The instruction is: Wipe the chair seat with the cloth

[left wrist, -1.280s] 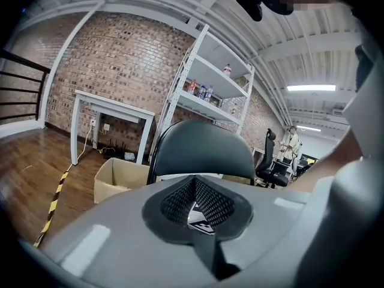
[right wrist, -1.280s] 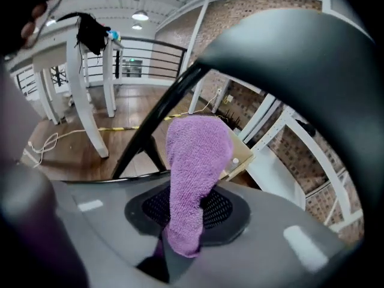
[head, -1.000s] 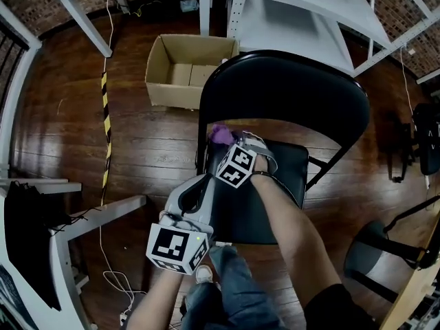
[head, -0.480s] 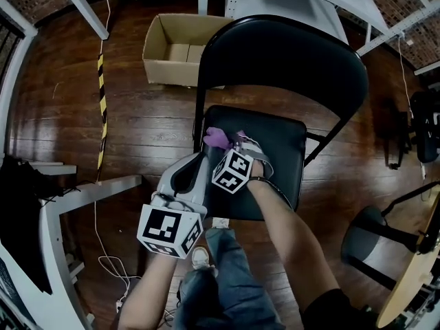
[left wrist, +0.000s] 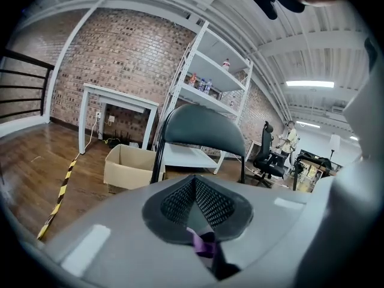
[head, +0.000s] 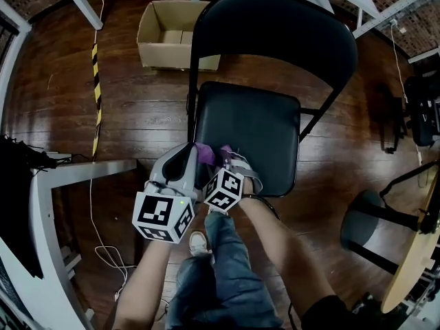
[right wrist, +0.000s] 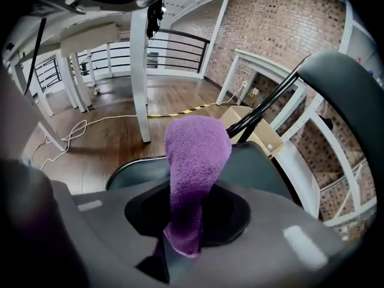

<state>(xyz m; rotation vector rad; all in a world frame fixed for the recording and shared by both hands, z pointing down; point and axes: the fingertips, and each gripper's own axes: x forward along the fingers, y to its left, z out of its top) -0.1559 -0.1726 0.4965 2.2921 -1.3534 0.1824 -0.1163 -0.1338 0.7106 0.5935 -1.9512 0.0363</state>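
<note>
The black folding chair's seat (head: pixel 254 133) lies just ahead of me in the head view, its backrest (head: pixel 275 26) beyond it. A purple cloth (head: pixel 205 154) sits at the seat's front left corner, between my two grippers. My right gripper (head: pixel 227 158) is shut on the cloth, which sticks out past its jaws as a thick roll (right wrist: pixel 195 161) over the seat (right wrist: pixel 258 167). My left gripper (head: pixel 191 158) is pressed against the cloth from the left. Its jaws stand together with a purple scrap (left wrist: pixel 203 242) pinched between them.
An open cardboard box (head: pixel 172 26) stands on the wooden floor beyond the chair's left side. A white table frame (head: pixel 75 174) is at the left, with yellow-black tape (head: pixel 96 81) on the floor. An office chair base (head: pixel 375 232) is at the right. White shelving (left wrist: pixel 210 71) stands behind the chair.
The right gripper has drawn the cloth back from the seat's far left part to its front left corner. The left gripper has come up against the cloth.
</note>
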